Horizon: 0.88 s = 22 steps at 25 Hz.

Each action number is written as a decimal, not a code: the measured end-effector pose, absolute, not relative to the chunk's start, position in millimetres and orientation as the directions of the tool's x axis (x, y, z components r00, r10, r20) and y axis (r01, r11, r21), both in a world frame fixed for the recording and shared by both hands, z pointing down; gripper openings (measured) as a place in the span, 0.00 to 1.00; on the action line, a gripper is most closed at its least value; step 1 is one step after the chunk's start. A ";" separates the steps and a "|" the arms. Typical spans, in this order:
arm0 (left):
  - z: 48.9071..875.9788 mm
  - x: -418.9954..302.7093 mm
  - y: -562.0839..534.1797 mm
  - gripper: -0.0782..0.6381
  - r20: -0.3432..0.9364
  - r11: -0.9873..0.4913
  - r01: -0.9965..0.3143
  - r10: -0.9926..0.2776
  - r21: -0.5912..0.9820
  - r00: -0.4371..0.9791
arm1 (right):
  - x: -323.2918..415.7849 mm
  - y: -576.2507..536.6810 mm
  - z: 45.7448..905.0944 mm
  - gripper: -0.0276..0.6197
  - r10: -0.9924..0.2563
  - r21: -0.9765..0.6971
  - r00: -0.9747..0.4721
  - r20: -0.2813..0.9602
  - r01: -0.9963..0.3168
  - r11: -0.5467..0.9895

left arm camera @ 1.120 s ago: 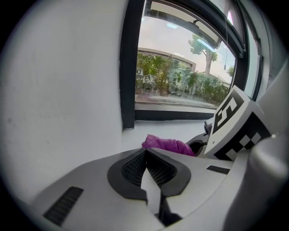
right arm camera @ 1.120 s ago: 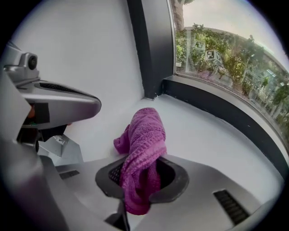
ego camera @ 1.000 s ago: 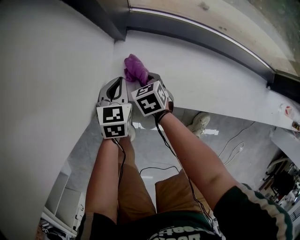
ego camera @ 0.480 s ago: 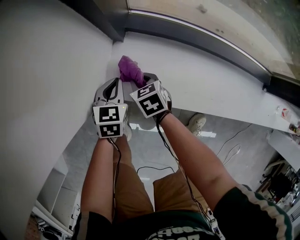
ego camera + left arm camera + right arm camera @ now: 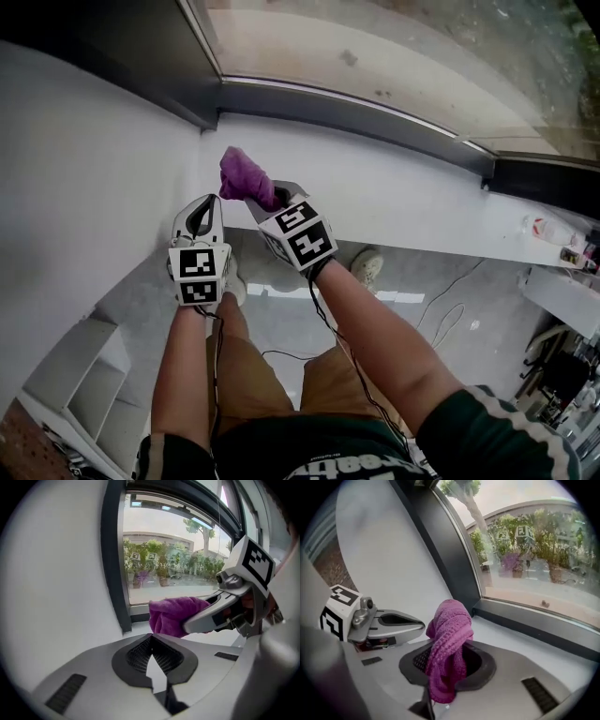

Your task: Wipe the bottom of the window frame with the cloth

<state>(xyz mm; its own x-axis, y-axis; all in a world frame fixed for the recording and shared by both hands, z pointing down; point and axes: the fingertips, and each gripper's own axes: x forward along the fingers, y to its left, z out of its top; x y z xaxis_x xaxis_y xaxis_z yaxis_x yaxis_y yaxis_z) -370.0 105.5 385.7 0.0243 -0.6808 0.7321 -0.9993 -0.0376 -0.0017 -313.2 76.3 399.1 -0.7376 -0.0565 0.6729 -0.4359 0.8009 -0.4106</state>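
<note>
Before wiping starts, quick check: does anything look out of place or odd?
Nothing spilled or damaged. The purple cloth is a bunched wad sticking up from the right gripper, clear of the window frame's bottom rail. The left gripper is shut, empty.

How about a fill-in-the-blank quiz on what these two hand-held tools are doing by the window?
1. The right gripper is shut on a ____ cloth.
2. The left gripper, its jaws shut, grips ____.
3. In the head view, the cloth is near the bottom-____ corner of the window frame.
4. Below the frame runs a ____ sill.

Missing words: purple; nothing; left; white.
</note>
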 end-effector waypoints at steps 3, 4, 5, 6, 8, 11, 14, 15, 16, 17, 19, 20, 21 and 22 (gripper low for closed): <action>356.1 -355.3 109.1 0.12 0.731 -0.041 -0.999 -0.682 -0.012 0.019 | -289.4 77.0 359.3 0.18 -0.072 -0.404 -0.750 0.657 -0.432 0.807; 343.6 -349.6 109.2 0.12 0.726 -0.041 -0.999 -0.687 -0.011 0.020 | -281.5 78.6 345.5 0.18 -0.076 -0.405 -0.754 0.652 -0.431 0.806; 330.2 -343.4 108.1 0.12 0.719 -0.042 -0.999 -0.694 -0.010 0.023 | -274.1 80.2 331.5 0.18 -0.077 -0.408 -0.760 0.646 -0.429 0.806; 316.3 -336.6 105.9 0.12 0.711 -0.046 -0.999 -0.703 -0.007 0.027 | -267.6 81.7 317.6 0.18 -0.076 -0.414 -0.767 0.638 -0.424 0.805; 288.1 -321.2 98.9 0.12 0.690 -0.059 -0.998 -0.722 -0.004 0.040 | -256.2 83.2 291.7 0.18 -0.073 -0.427 -0.784 0.616 -0.410 0.806; 246.5 -293.0 85.5 0.12 0.656 -0.093 -0.996 -0.752 -0.004 0.068 | -237.8 79.4 255.8 0.18 -0.094 -0.414 -0.797 0.597 -0.406 0.815; 207.0 -270.5 78.7 0.12 0.628 -0.109 -0.994 -0.773 0.012 0.092 | -216.2 74.4 217.8 0.18 -0.137 -0.393 -0.806 0.576 -0.420 0.818; 193.3 -264.2 74.2 0.12 0.614 -0.123 -0.992 -0.782 0.010 0.103 | -209.1 70.7 204.6 0.18 -0.155 -0.385 -0.811 0.564 -0.425 0.819; 179.5 -257.1 68.7 0.12 0.597 -0.149 -0.989 -0.793 0.003 0.122 | -202.2 66.6 191.7 0.18 -0.175 -0.376 -0.815 0.552 -0.431 0.820; 166.6 -249.4 64.4 0.12 0.580 -0.185 -0.983 -0.802 -0.009 0.146 | -195.5 64.2 179.7 0.18 -0.194 -0.367 -0.819 0.540 -0.436 0.822; 144.6 -233.9 67.3 0.12 0.564 -0.254 -0.967 -0.803 -0.034 0.191 | -181.8 68.9 158.3 0.18 -0.214 -0.351 -0.824 0.525 -0.439 0.827; 134.2 -226.6 73.0 0.12 0.562 -0.276 -0.960 -0.801 -0.039 0.207 | -174.0 74.2 148.6 0.18 -0.220 -0.347 -0.824 0.523 -0.441 0.827; 123.4 -219.6 79.1 0.12 0.559 -0.291 -0.956 -0.799 -0.037 0.222 | -165.4 79.2 139.0 0.18 -0.229 -0.346 -0.823 0.520 -0.448 0.825; 112.5 -213.1 84.1 0.12 0.553 -0.301 -0.953 -0.799 -0.028 0.236 | -156.5 82.9 129.3 0.18 -0.242 -0.345 -0.821 0.517 -0.458 0.819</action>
